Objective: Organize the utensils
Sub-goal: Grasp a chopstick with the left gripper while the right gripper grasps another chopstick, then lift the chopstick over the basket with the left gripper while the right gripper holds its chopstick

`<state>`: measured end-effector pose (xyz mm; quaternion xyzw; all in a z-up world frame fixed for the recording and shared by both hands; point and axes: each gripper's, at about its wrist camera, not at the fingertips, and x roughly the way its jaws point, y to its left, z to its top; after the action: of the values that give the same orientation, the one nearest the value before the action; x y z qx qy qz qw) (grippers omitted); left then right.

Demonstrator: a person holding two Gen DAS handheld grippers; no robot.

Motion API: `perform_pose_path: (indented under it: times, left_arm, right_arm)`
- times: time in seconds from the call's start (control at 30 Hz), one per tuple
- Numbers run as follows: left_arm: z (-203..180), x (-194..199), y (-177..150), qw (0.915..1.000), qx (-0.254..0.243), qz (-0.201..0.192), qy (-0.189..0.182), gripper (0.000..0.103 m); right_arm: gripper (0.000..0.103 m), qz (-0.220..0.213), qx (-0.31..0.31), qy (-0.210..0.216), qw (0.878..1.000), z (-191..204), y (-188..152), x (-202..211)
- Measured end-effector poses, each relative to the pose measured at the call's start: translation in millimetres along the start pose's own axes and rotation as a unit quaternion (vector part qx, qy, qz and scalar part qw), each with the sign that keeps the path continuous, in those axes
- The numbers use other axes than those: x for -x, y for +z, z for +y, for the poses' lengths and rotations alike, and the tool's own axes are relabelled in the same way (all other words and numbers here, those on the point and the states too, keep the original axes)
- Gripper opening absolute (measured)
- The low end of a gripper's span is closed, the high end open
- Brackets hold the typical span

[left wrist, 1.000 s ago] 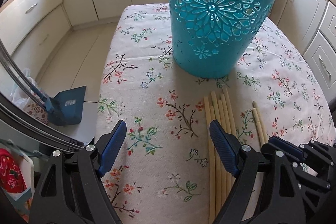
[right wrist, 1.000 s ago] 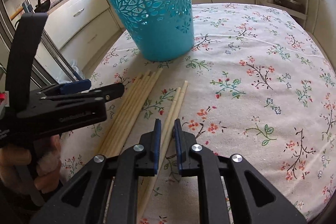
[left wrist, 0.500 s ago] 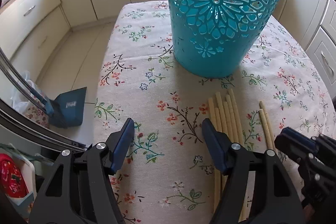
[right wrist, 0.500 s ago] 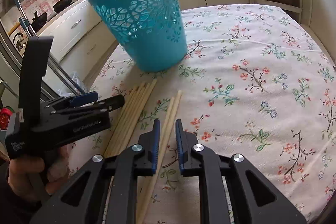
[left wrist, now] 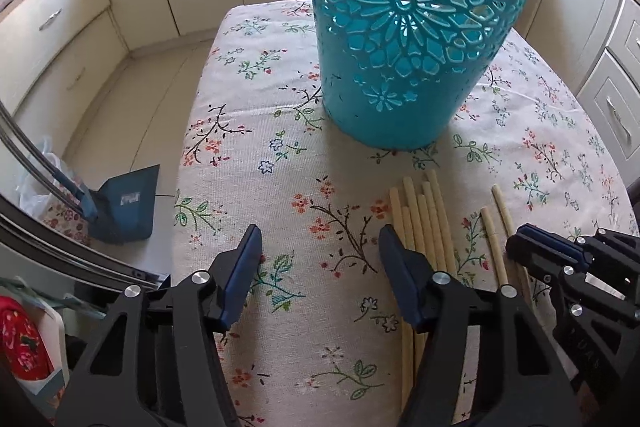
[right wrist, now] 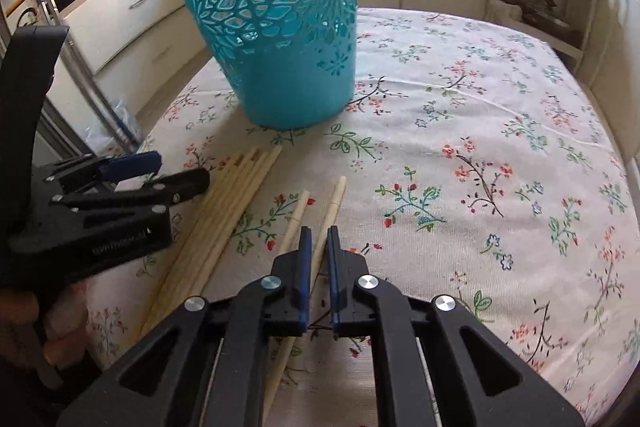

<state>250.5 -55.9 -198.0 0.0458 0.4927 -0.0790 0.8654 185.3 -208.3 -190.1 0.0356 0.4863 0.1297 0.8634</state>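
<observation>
Chopstick (right wrist: 326,227) pinched in R claw (right wrist: 317,251); L claw (left wrist: 320,247) spread wide.

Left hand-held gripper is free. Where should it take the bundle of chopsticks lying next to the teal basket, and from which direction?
Grip the chopstick bundle across its width near mid-length, coming straight down from above. The sticks lie flat and parallel on the tablecloth, tips toward the teal basket, so the open left hand-held gripper should probably shift right to straddle them.

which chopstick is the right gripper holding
The right gripper is clamped on the rightmost chopstick, one of the separate pair; the bundle lies untouched to its left.
</observation>
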Motion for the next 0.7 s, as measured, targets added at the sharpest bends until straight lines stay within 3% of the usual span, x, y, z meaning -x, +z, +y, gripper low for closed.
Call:
perform_pose_path:
  times: [0.4, 0.53, 0.63, 0.7]
  left_arm:
    - [-7.3, 0.1, 2.0, 0.9997, -0.006, 0.005, -0.021, 0.057]
    - [-16.4, -4.4, 5.3, 0.9995, -0.029, 0.005, -0.009, 0.045]
    - [-15.7, -4.0, 8.6, 0.9992, -0.033, 0.013, -0.020, 0.029]
    - [-13.5, -5.1, 10.7, 0.9989, -0.035, 0.017, -0.025, 0.028]
  right_arm:
    - [0.008, 0.016, 0.019, 0.015, 1.000, -6.7, 8.6, -6.7]
    - [0.008, 0.010, 0.015, 0.014, 1.000, -6.1, 13.4, -11.2]
    - [0.008, 0.017, 0.029, 0.010, 0.999, -2.7, 15.5, -12.1]
    - [0.008, 0.021, 0.025, 0.019, 0.999, -5.3, 15.7, -12.0]
